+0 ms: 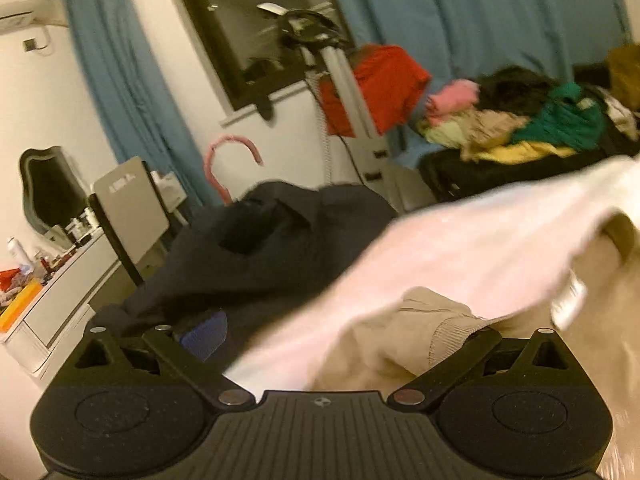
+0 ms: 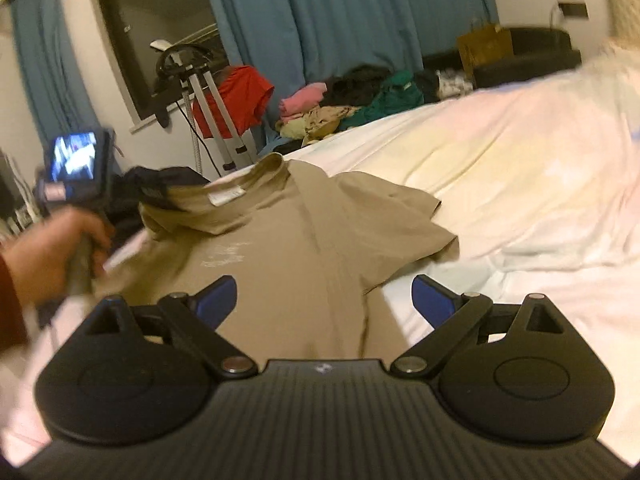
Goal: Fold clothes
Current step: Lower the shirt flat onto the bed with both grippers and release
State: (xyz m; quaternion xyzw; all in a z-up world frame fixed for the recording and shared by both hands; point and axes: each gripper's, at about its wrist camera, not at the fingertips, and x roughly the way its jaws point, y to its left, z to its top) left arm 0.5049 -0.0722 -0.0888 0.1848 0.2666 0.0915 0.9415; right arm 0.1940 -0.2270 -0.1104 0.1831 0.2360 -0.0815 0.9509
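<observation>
Item: tan T-shirt (image 2: pixel 304 236), flat on the white bed (image 2: pixel 520 184), collar far, hem near; long axis runs straight away from the right gripper (image 2: pixel 324 300), jaws spread wide, empty, directly over the hem. Left gripper (image 2: pixel 76 184), at the collar-side sleeve: jaw state cannot be told. Right is nearer the hem.

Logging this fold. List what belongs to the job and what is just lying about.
In the job:
- tan T-shirt on the white bedsheet
- right gripper, open
- left gripper, state unclear

Lying about:
- clothes pile
- red garment
- dark garment
- pink hanger
</observation>
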